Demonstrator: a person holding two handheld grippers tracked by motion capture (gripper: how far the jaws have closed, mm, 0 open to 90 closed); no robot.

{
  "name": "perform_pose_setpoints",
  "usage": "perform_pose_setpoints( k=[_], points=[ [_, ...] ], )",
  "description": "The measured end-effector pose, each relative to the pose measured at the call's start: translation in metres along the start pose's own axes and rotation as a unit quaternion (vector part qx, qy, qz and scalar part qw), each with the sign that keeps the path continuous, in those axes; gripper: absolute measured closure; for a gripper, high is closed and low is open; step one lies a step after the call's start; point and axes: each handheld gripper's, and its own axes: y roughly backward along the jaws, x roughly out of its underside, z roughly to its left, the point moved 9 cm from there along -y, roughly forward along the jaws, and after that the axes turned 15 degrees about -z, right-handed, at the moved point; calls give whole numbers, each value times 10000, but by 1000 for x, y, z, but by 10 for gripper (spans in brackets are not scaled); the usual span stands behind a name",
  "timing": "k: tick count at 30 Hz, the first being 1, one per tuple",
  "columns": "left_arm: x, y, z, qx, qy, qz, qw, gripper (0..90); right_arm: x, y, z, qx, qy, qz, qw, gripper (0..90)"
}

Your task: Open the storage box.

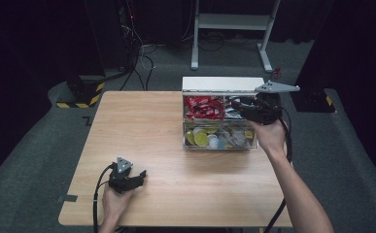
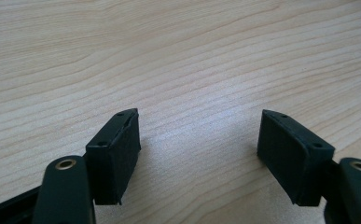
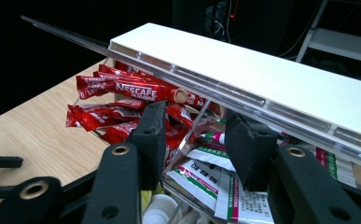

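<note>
Plainly the work in hand centres on the red coffee sticks (image 1: 204,108) heaped in the back left compartment of the clear organiser box (image 1: 219,147), which sits right of centre in the high view on the tabletop (image 1: 142,126) with its white-edged lid (image 1: 223,83) raised at the far side. The right tongs (image 1: 244,108) hover over the box; in the right gripper view these tongs (image 3: 194,140) stand at a narrow gap with nothing pinched, straddling the clear divider, the red sticks (image 3: 122,88) up and to the left and the white-and-green sachets (image 3: 206,179) at lower centre. The left tongs (image 1: 139,175) rest at the lower left of the high view, and in the left gripper view they (image 2: 199,154) stand wide over bare wood. The sticks look light, thin and limp, with a glossy foil skin that will probably slide against its neighbours, so several may drag along together. A hold across the middle of one stick, on its flat faces, seems safest; an end grip would likely let it droop or slip. The lid (image 3: 243,65) hangs close above, and the acrylic walls are stiff and leave little room.
</note>
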Motion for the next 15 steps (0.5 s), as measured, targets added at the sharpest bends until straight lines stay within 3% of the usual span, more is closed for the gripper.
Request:
perform_pose_setpoints(
  k=[4, 8, 15],
  points=[
    [-4, 0, 0, 47, 73, 45, 10000, 306, -2, -1, -1, -15, -4, -40, 10000, 588],
    [-19, 1, -4, 260, 293, -170, 9991, 331, -4, -2, -1, -5, 22, -51, 10000, 585],
    [-41, 0, -12, 533, 275, -241, 9979, 349, -3, -2, -1, -20, -25, -87, 10000, 583]
  ],
)
